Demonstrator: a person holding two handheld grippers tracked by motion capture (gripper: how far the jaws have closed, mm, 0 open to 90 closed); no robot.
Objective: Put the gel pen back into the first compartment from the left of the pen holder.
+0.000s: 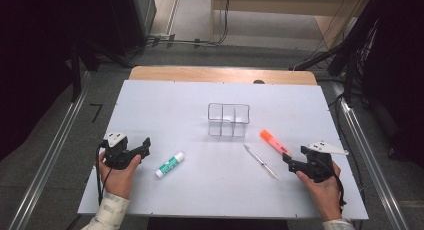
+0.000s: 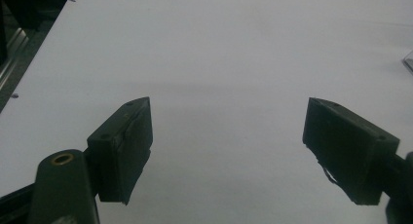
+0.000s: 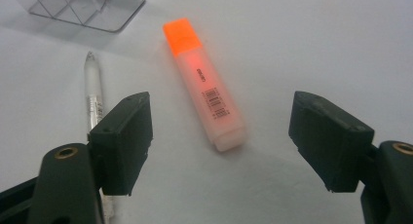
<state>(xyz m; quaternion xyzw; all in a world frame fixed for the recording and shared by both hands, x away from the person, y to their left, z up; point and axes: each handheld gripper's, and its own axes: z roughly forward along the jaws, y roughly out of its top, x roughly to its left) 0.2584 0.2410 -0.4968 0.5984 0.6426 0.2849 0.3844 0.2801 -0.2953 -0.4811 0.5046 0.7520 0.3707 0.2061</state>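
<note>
High view: right gripper (image 1: pixel 289 161) rests low on the matte white table (image 1: pixel 200 190), jaws apart, empty; the orange highlighter (image 1: pixel 274 142) lies just ahead of its tips, a slim clear pen (image 1: pixel 260 161) just to its left, a clear plastic divided box (image 1: pixel 228 120) farther ahead. Left gripper (image 1: pixel 145 145) released too, a white-and-green glue stick (image 1: pixel 169 164) near its tips. Left gripper view: blocky black jaws spread wide over bare table. Right gripper view: the highlighter (image 3: pixel 204 85), a translucent, flat-sided body with an orange cap, lies between the parted jaws, untouched; the pen (image 3: pixel 94 95) runs beside the left jaw.
</note>
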